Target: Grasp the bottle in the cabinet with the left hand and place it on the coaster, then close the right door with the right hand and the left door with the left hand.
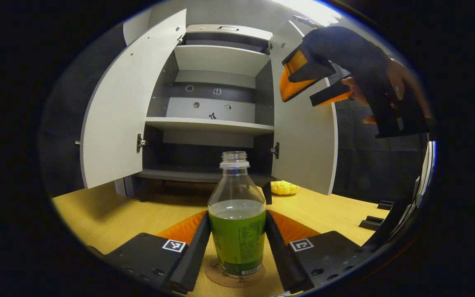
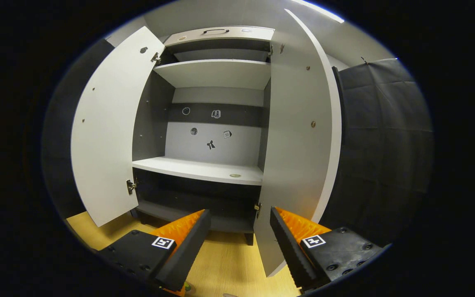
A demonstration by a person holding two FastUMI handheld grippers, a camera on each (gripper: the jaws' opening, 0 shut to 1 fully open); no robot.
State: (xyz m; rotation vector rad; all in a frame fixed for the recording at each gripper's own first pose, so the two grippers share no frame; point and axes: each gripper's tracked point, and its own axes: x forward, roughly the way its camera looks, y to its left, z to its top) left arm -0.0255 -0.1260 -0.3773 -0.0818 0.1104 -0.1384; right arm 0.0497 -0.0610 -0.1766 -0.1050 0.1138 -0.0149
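- Bottle [image 1: 236, 214] at centre of the left gripper view: we see a clear plastic bottle, capless, with a green label and liquid up to the label's top, standing upright on a round brown coaster [image 1: 234, 277] on the wooden surface [image 1: 101, 218].
- Left gripper [image 1: 237, 258] straddles the bottle: its fingers [image 1: 192, 251] sit against the two sides of the label; we take them as closed on the bottle, though contact on each side is hard to confirm at this angle.
- Cabinet [image 1: 221, 123] behind the bottle stands with both doors swung open; we see pale shelves, a dark interior and small stickers on the back panel.
- Left door [image 1: 126, 107] opens to the left in the left gripper view; right door [image 1: 307, 140] opens to the right.
- Right gripper [image 1: 316, 88], in a person's hand [image 1: 394, 82], hangs in the air near the top of the right door's outer edge in the left gripper view; its fingers are parted and hold nothing.
- From the right gripper view, we look into the open cabinet; the right gripper's fingers [image 2: 184, 247] are spread wide and empty, with the lower edge of the right door [image 2: 299, 136] running down between them.
- Yellow object resembling corn [image 1: 284, 187] lies on the surface by the foot of the right door.
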